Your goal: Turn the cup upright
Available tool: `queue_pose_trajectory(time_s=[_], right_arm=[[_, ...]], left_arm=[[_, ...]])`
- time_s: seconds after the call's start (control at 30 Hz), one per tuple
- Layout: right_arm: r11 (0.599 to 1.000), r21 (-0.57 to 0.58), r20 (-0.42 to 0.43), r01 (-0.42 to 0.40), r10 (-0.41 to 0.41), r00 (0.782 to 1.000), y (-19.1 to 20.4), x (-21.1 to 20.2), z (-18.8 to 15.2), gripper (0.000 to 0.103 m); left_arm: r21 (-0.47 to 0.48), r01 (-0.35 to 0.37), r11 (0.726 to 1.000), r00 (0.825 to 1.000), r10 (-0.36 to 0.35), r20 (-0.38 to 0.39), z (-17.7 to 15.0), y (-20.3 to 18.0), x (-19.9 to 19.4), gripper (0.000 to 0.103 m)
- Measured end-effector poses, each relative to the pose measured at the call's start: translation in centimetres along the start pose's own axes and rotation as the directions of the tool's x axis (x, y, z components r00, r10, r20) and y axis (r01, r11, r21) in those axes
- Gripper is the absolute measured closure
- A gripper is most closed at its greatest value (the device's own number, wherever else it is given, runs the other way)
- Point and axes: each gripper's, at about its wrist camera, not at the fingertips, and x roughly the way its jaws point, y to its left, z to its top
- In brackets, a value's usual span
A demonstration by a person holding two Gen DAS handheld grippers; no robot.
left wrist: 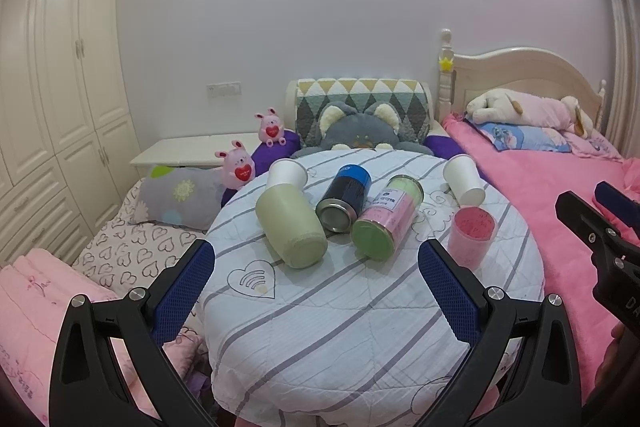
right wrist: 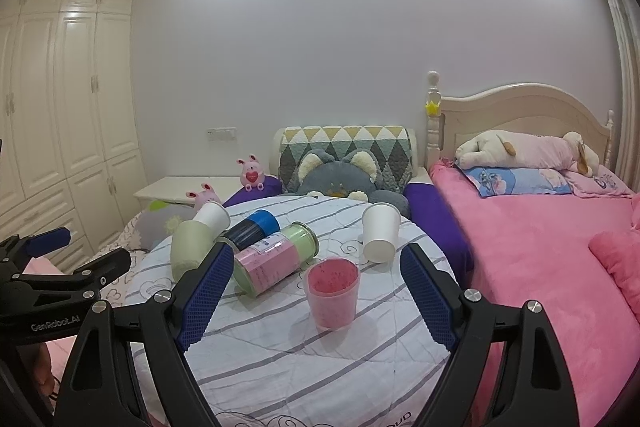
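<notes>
— Where are we?
— A home bedroom: pink-covered bed (right wrist: 532, 247) with a cream headboard (right wrist: 520, 111), plush dog (right wrist: 524, 151) on the pillow.
— And left?
— Tall cream wardrobe (left wrist: 60, 75), pink bunny toys (left wrist: 272, 127), everything soft.

The round table's white cloth cover with grey stripes (right wrist: 320, 355) looks quilted and matt; between the right gripper's (right wrist: 316, 291) fingers stands a translucent pink plastic cup (right wrist: 333, 293), its inside speckled; the finger pads (right wrist: 430, 297) are blue, rough, dimpled rubber; beyond them lie a matt white paper cup (right wrist: 380, 233) and a glossy pink-and-green labelled tin (right wrist: 276, 259); the pale green cup (left wrist: 290, 227) looks matt.
</notes>
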Motion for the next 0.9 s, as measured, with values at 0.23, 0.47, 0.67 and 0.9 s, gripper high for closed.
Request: queue_pose_trajectory(time_s=[0.23, 0.47, 0.67, 0.9], right_arm=[[1.000, 0.004, -0.011, 0.000, 0.000, 1.000, -0.28, 0.35, -0.12, 0.016], [1.000, 0.005, -0.016, -0.001, 0.001, 1.000, -0.37, 0.49, -0.24, 0.016], [1.000, 0.006, -0.026, -0.002, 0.003, 1.000, -0.45, 0.85, -0.55, 0.016], [1.000, 0.005, -0.033, -0.002, 0.002, 0.999, -0.49, 0.99, -0.76, 0.016]], left_arm=[[0.003, -0.004, 1.000, 1.000, 0.004, -0.005, 0.01, -0.04, 0.11, 0.000], [0.007, -0.006, 1.000, 1.000, 0.006, -0.008, 0.03, 0.09, 0.13, 0.000], [0.010, -0.010, 1.000, 1.000, 0.010, -0.013, 0.17, 0.10, 0.29, 0.000], [0.012, -0.010, 1.000, 1.000, 0.011, -0.017, 0.12, 0.09, 0.39, 0.000]])
